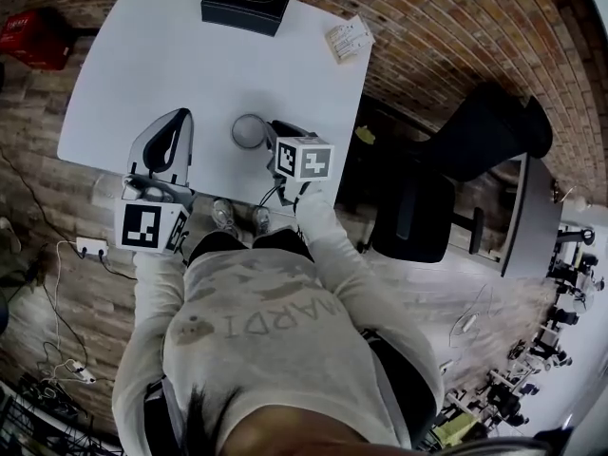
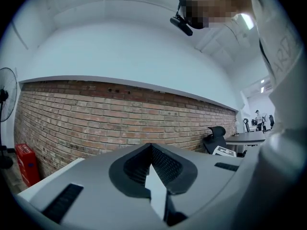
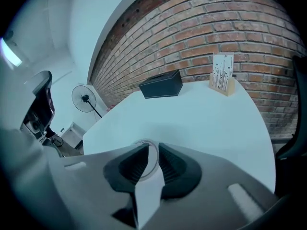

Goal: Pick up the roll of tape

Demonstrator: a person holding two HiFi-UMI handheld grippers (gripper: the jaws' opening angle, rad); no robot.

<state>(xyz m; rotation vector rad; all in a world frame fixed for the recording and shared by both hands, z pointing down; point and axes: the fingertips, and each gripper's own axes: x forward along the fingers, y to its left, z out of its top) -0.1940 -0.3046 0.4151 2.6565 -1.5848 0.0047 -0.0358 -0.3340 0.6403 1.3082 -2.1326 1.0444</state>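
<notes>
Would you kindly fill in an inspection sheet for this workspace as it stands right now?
Surface: white table, mostly bare.
Job's things: roll of tape lying flat near the front edge, not lifted.
Clutter: black box and card stand at the far edge.
Grippers: left gripper shut, empty, over the near-left corner; right gripper open, jaws apart at the roll, not pressing it.
Cables: white cables and a plug strip on the floor at left.
Surroundings: brick wall, black office chair, red container, standing fan.
</notes>
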